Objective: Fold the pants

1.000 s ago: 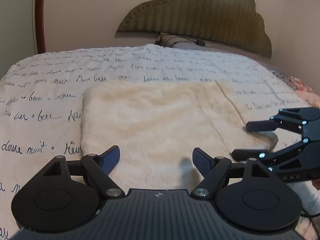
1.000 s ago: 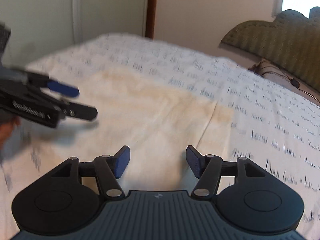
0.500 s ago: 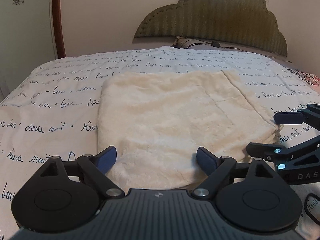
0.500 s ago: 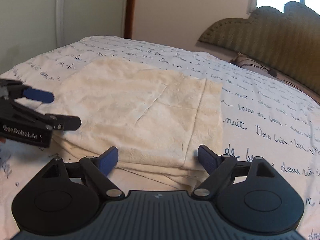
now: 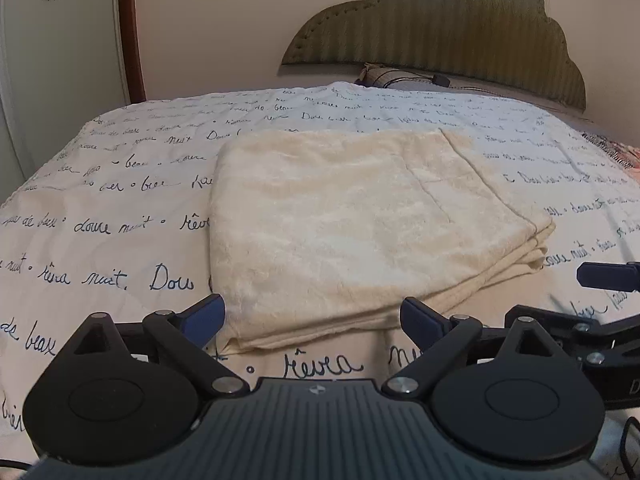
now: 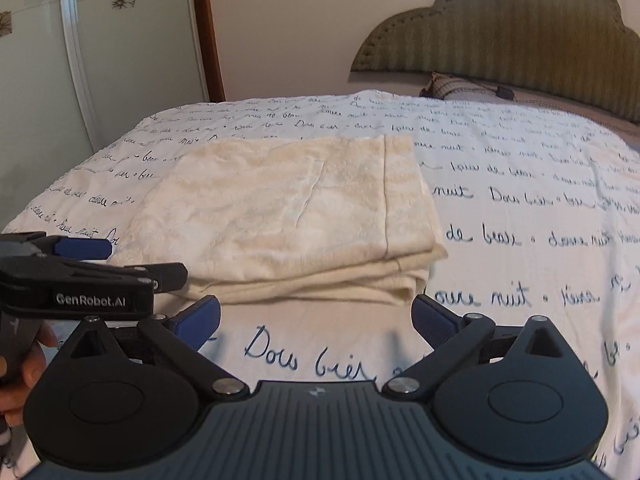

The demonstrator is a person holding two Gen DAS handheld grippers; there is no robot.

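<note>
Lying folded: pants [image 5: 360, 224] | both tools just widened, empty

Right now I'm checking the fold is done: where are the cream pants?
The folded cream pants lie flat on the script-print bedspread, centre in both wrist views, just beyond both open grippers, neither touching them.

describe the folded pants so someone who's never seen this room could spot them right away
Start at the big bed with the green scalloped headboard. On its white cover lie the pants, folded into a flat cream rectangle. Unlike the cover, they are fuzzy, plain and bear no blue handwriting.
</note>
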